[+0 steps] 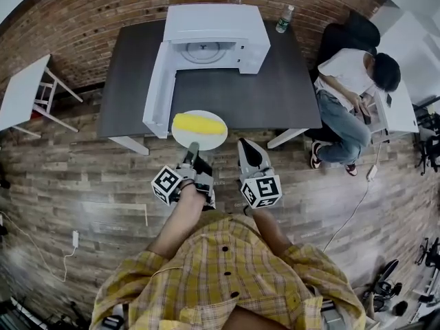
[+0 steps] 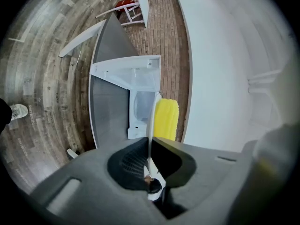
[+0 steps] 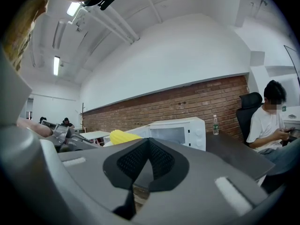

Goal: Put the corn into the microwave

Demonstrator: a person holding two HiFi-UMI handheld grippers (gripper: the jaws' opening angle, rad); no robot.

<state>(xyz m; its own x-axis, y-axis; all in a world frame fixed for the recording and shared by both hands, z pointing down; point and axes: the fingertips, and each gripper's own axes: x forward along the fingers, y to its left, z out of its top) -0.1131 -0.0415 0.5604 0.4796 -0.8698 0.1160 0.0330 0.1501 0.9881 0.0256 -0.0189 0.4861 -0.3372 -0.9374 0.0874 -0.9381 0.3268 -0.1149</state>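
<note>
A yellow corn cob (image 1: 199, 123) lies on a white plate (image 1: 214, 138) that hangs in the air just before the front edge of the dark table (image 1: 275, 95). My left gripper (image 1: 193, 148) is shut on the plate's near rim. In the left gripper view the plate (image 2: 152, 118) shows edge-on between the jaws, with the corn (image 2: 166, 120) on its right side. The white microwave (image 1: 216, 38) stands at the back of the table, its door (image 1: 157, 88) swung open to the left. My right gripper (image 1: 247, 146) is beside the plate, shut and holding nothing. The right gripper view also shows the corn (image 3: 123, 136) and the microwave (image 3: 180, 131).
A plastic bottle (image 1: 284, 18) stands at the table's back right corner. A person (image 1: 350, 95) sits on a chair just right of the table. A small white table (image 1: 24, 91) stands to the left. A cable (image 1: 350, 212) runs across the wooden floor.
</note>
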